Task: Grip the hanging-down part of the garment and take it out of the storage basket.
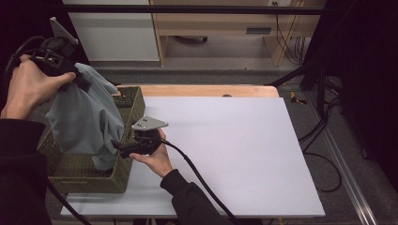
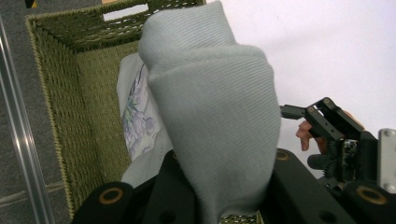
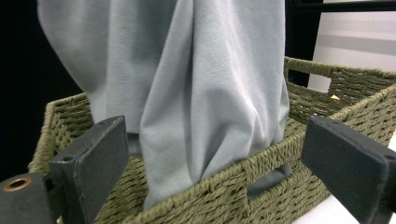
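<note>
A pale grey-blue cloth (image 1: 84, 117) of soft, finely ribbed fabric is held up by the left gripper (image 1: 77, 77), whose jaws are closed tightly on its top. The cloth hangs in long folds, and its lower end is seen inside the green woven basket (image 1: 126, 101) at about 9 o'clock on the table (image 1: 234, 150). A second, printed fabric (image 2: 137, 116) lies in the basket. The right gripper (image 1: 115, 145) is held just beside the basket's rim, with jaws wide apart and nothing between them.
</note>
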